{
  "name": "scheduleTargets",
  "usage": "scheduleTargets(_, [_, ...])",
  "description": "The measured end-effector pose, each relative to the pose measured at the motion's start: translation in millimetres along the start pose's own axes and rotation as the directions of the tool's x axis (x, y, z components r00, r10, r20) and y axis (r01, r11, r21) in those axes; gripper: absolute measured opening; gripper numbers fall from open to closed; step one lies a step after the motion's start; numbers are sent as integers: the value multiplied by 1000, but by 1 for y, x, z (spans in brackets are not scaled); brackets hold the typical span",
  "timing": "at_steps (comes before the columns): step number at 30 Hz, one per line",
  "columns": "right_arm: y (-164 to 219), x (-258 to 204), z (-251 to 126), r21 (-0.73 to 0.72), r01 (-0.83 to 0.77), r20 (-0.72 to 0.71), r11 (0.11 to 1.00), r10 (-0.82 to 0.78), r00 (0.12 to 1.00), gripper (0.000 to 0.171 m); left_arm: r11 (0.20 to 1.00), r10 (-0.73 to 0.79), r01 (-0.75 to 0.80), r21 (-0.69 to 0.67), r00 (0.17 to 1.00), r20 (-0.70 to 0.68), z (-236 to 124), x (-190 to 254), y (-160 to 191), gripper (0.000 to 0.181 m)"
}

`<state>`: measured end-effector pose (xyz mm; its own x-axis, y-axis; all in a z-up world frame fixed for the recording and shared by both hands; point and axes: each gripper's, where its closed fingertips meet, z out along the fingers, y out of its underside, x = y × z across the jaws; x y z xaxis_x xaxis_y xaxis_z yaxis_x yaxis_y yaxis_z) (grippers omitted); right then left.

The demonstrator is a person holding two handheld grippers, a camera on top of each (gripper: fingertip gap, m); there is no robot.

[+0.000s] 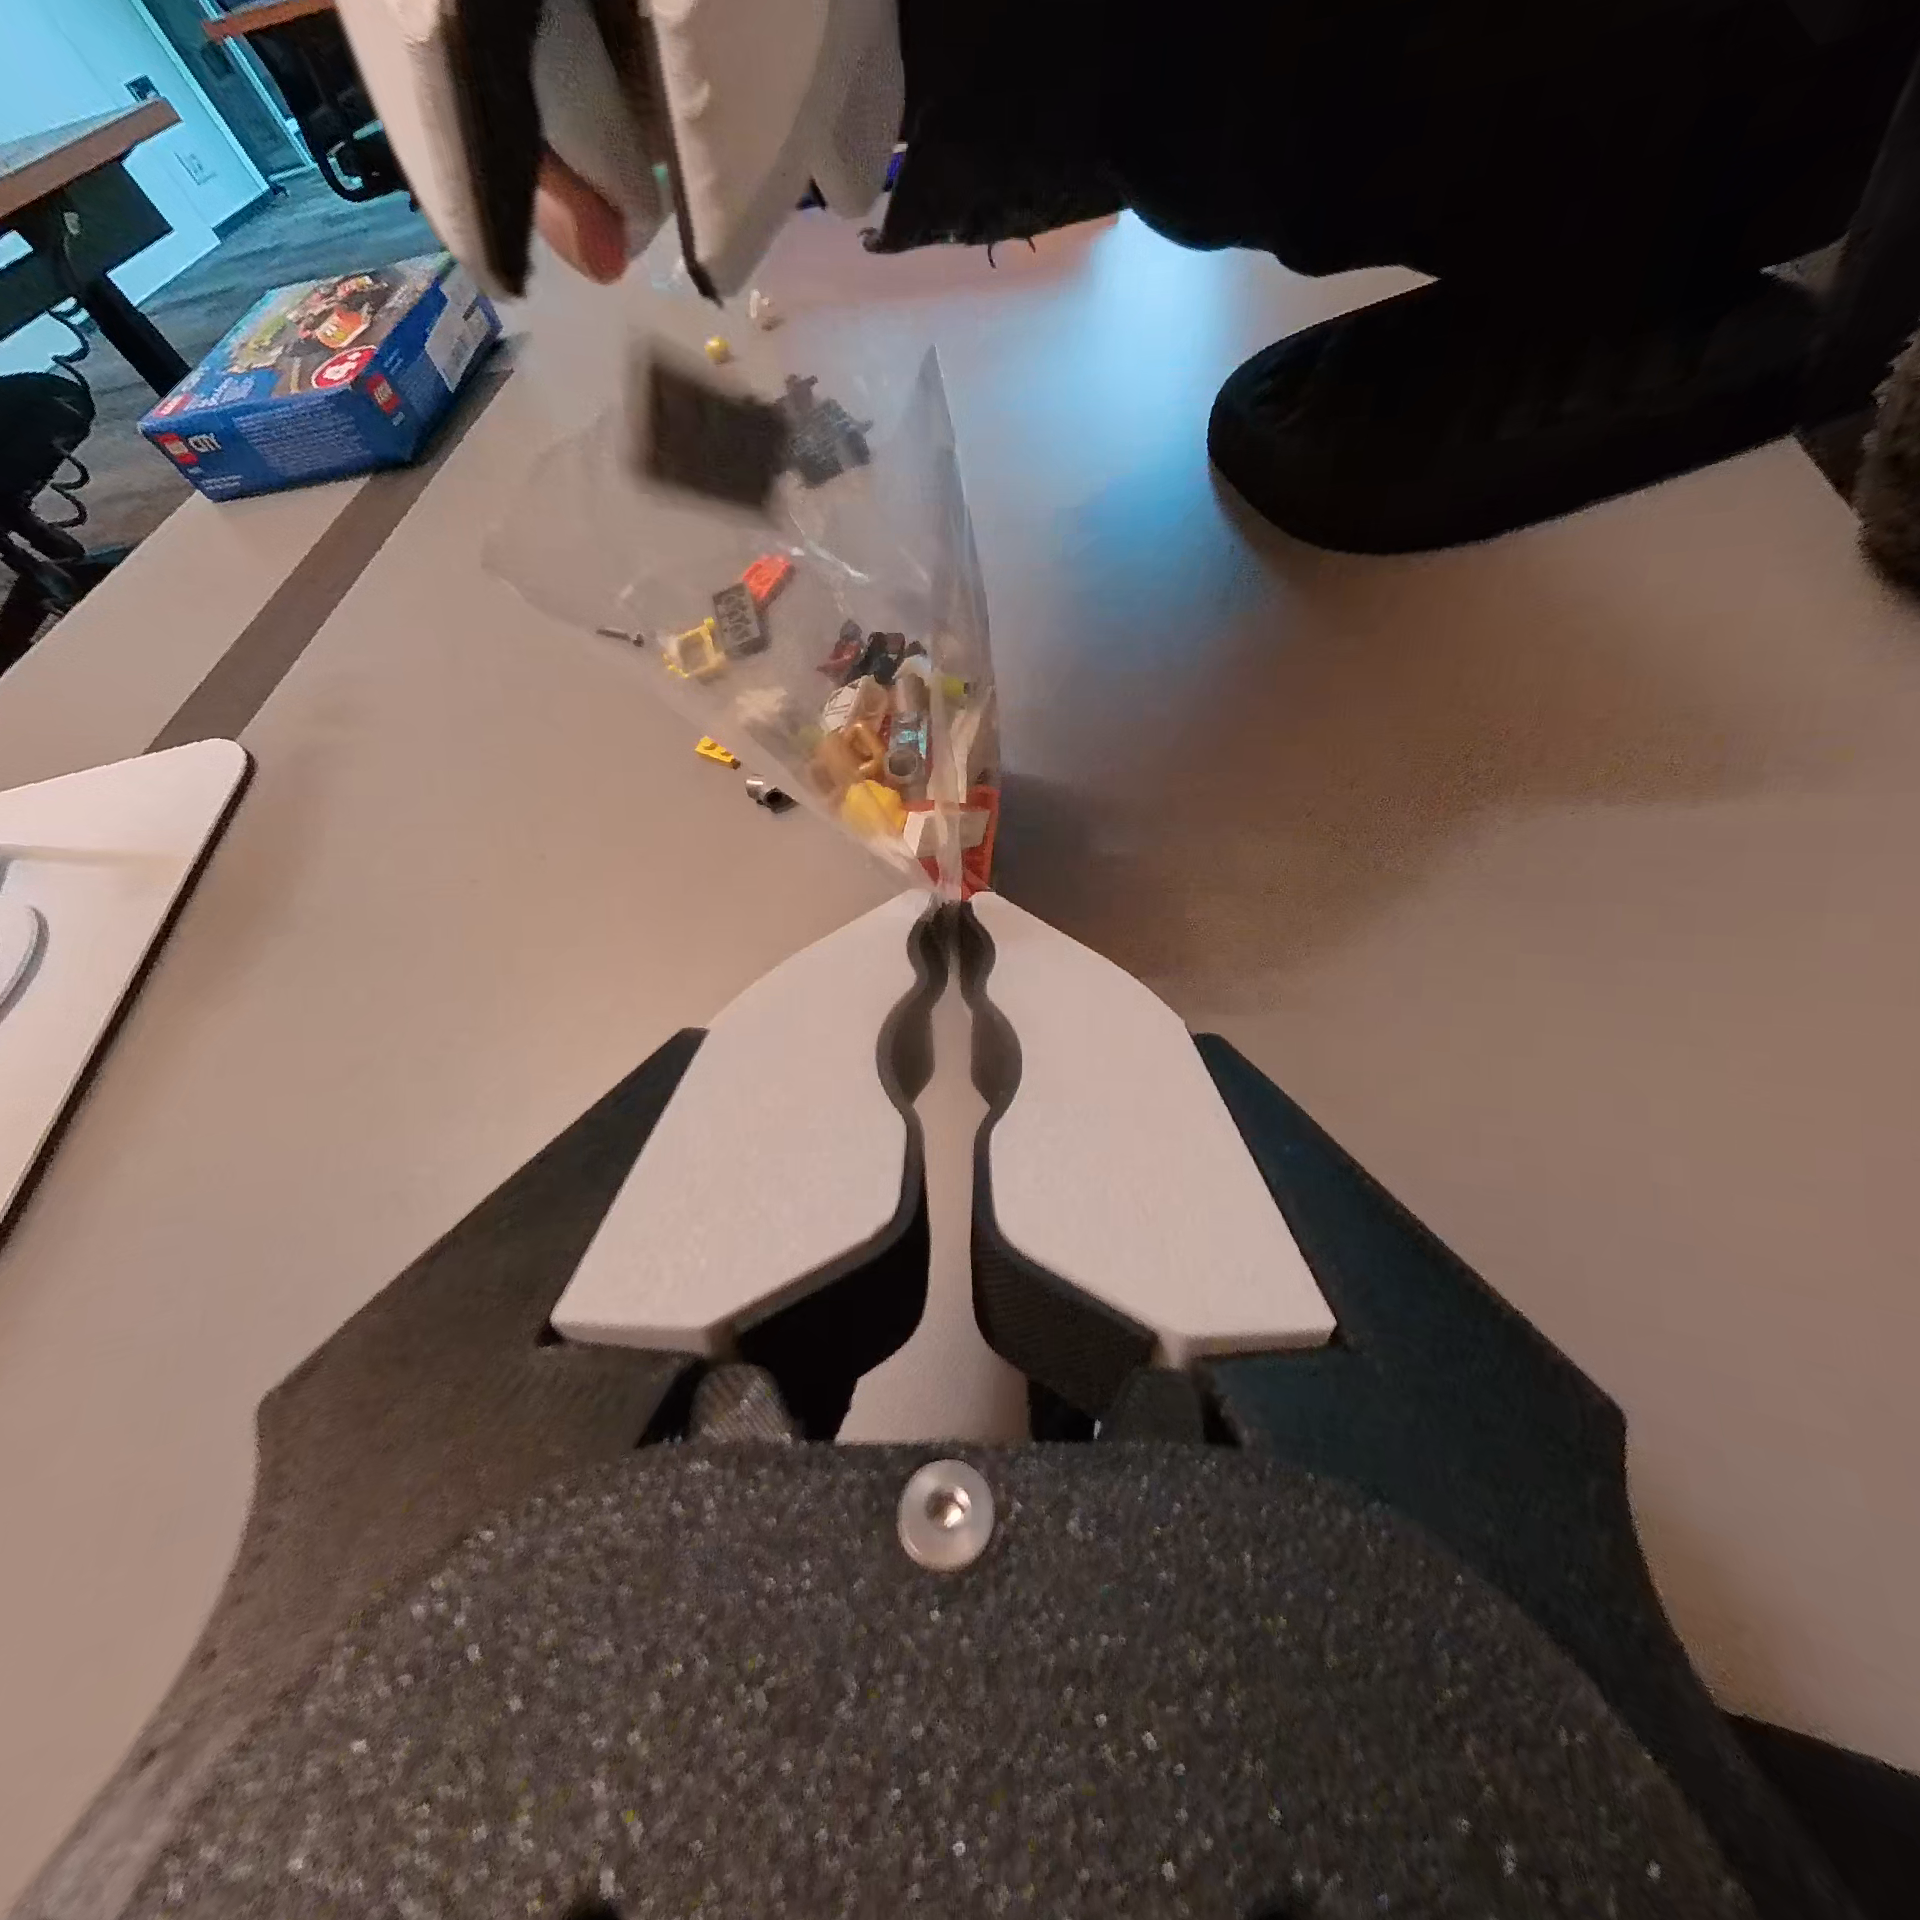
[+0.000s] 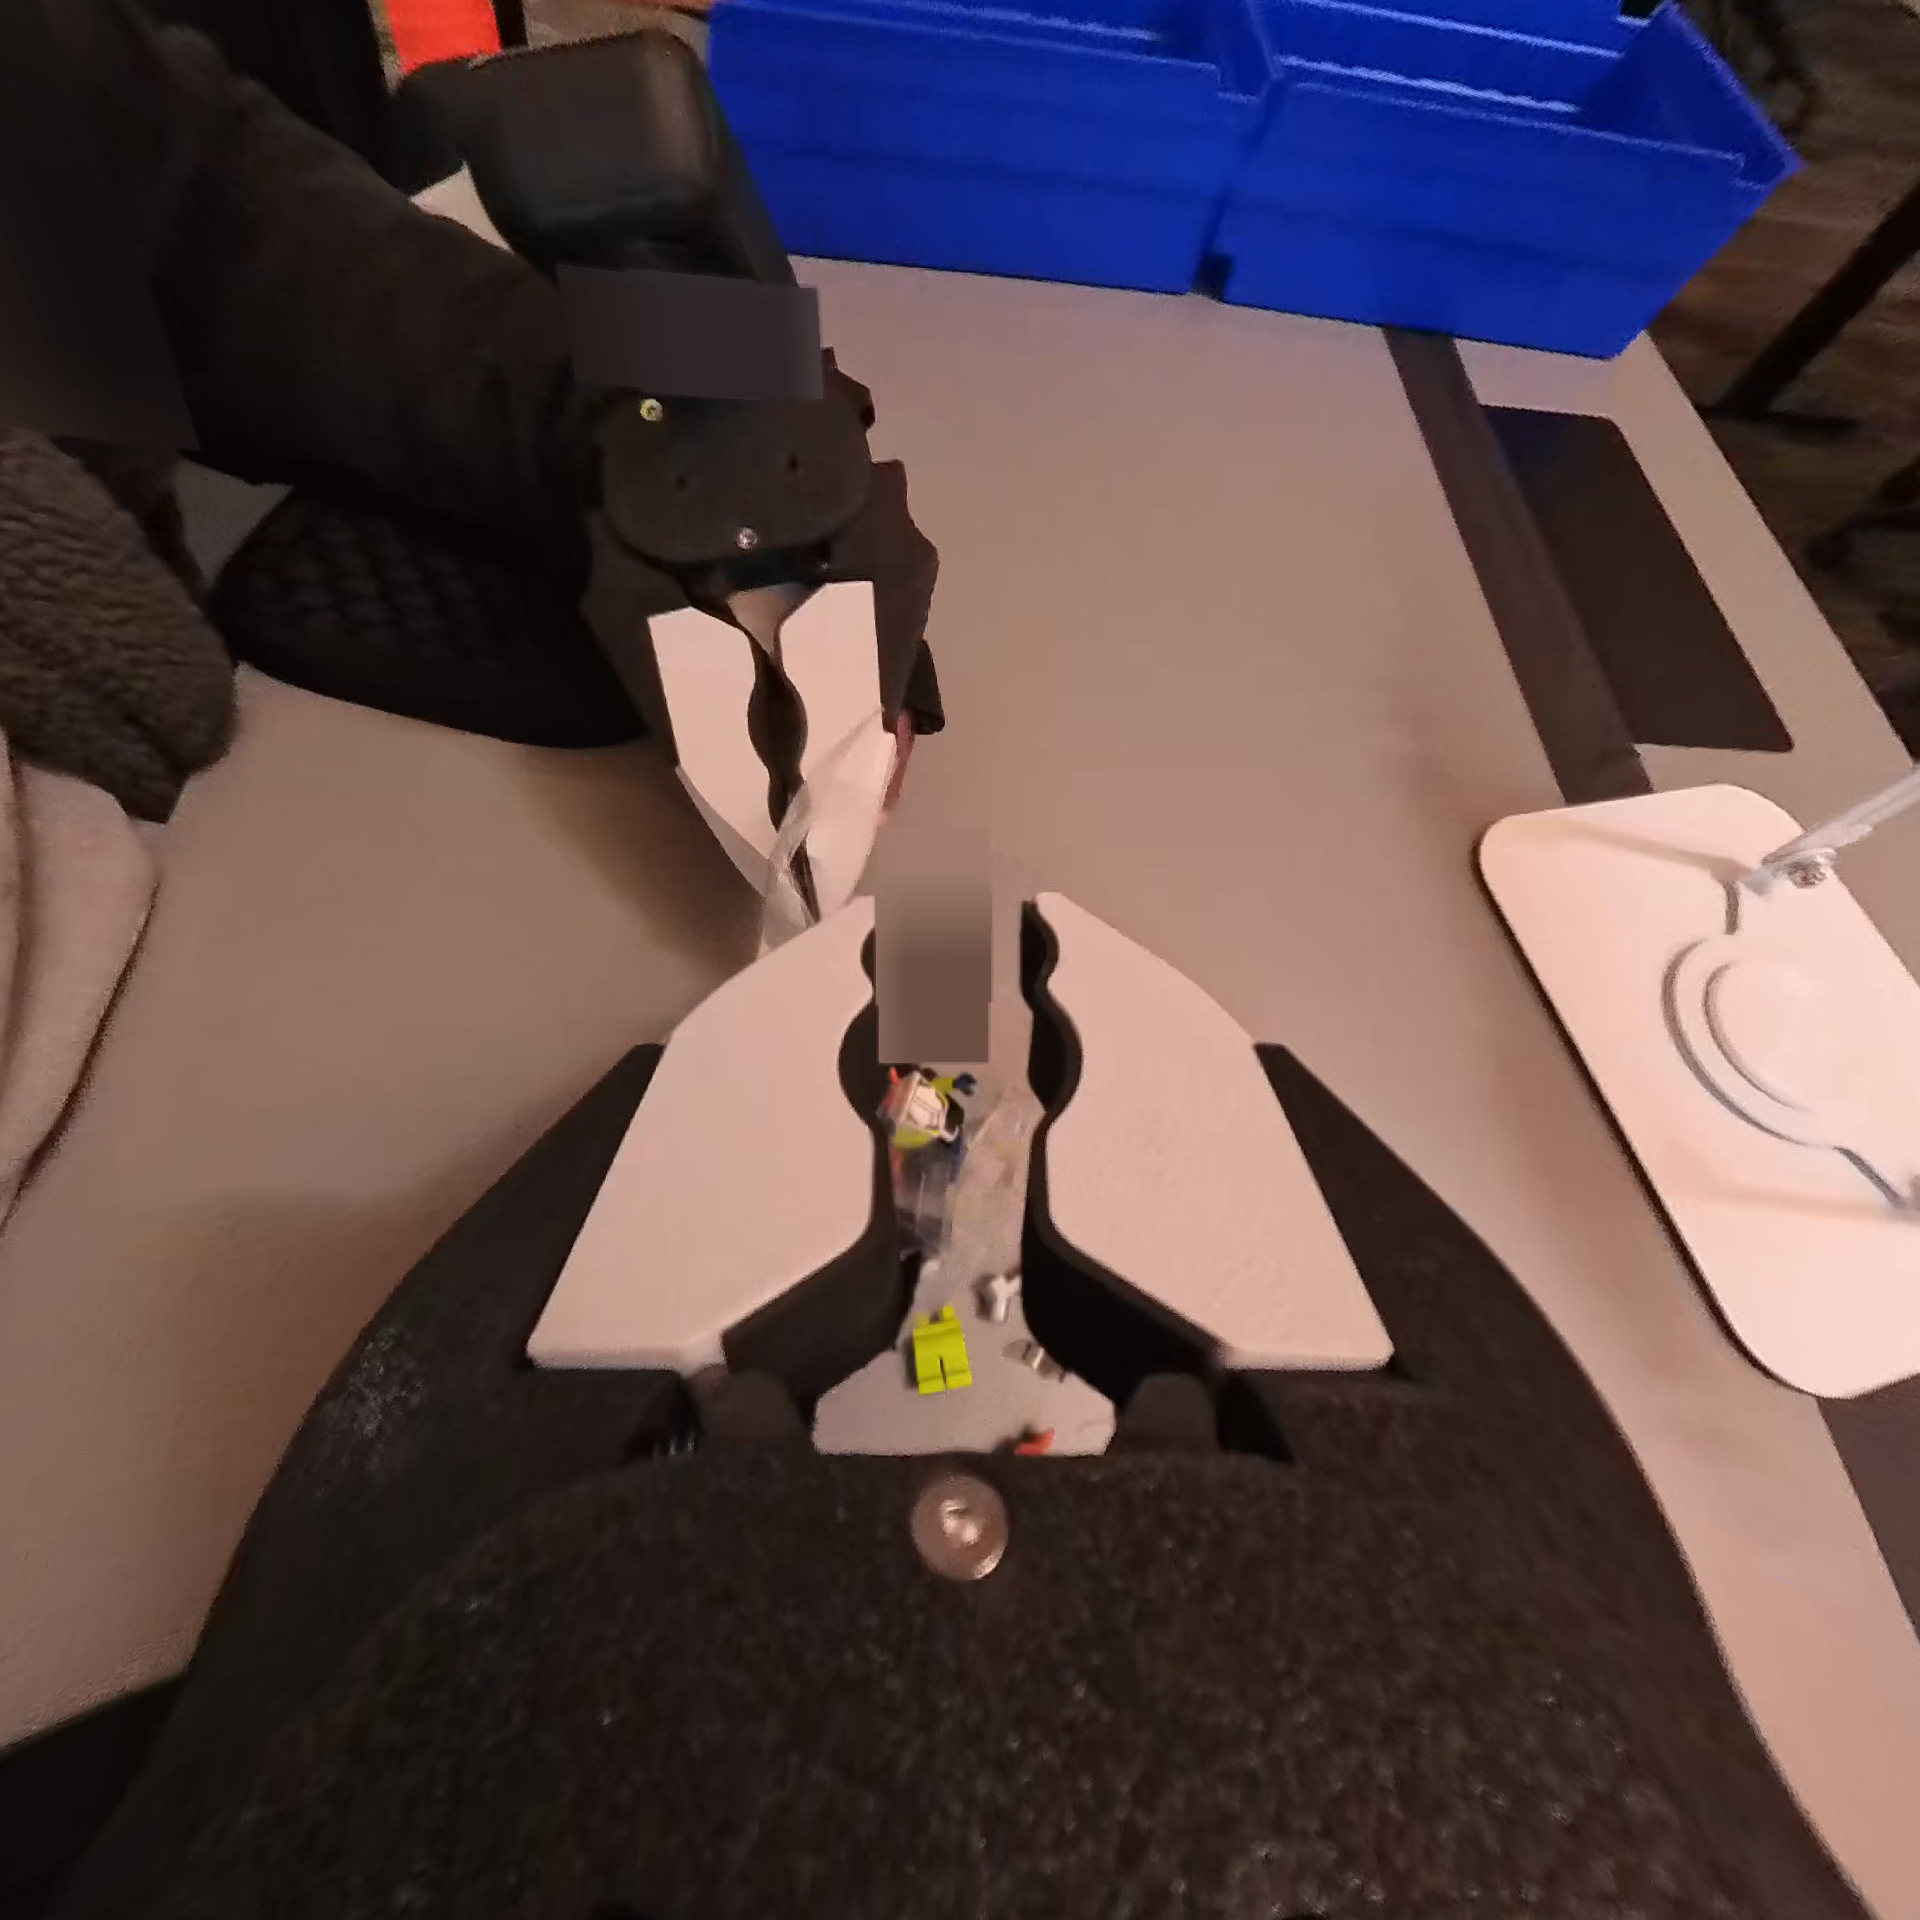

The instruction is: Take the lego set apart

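Clear plastic bag [image 1: 831,665] of lego pieces is pinched by its near corner in the closed jaws of the left gripper [image 1: 948,909], its length running away over the counter [image 1: 1455,935] to the right gripper [image 1: 613,244], jaws parted above a dark plate [image 1: 707,442] mid-air.

- Your light is dim, warm indoor light; a cooler bluish patch falls on the beige matte tabletop [image 1: 1403,831] in the left wrist view.
- A soft shadow lies beside the clear plastic bag of small bricks [image 1: 831,665].
- A dark square plate [image 1: 707,436] smears with motion blur.
- Your right wrist view is softer overall.
- Wide-angle distortion bends the edges of both views; the blue plastic bins [image 2: 1299,156] bow.
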<state>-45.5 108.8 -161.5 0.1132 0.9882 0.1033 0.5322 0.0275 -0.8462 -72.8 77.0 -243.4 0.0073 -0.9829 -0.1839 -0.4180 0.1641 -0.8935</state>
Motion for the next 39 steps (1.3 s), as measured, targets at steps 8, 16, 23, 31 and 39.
scheduleTargets(8, [57,104,-45,-25,-271,-451,962,231,862,22,1000,21,-21,-5,1000,8,1,0,1,1])
scheduleTargets(16, [184,128,-56,-27,-658,-610,753,509,607,20,1000,26,-26,-3,1000,9,3,0,2,1])
scheduleTargets(23, [200,124,-41,-75,-733,-647,676,526,552,20,1000,19,-19,3,1000,3,4,-1,2,1])
scheduleTargets(31, [206,122,-36,-100,-743,-671,662,507,542,3,1000,24,-24,2,1000,4,4,0,3,1])
scheduleTargets(39, [74,98,-29,116,-423,-413,899,431,803,0,1000,22,-22,2,1000,1,4,0,3,1])
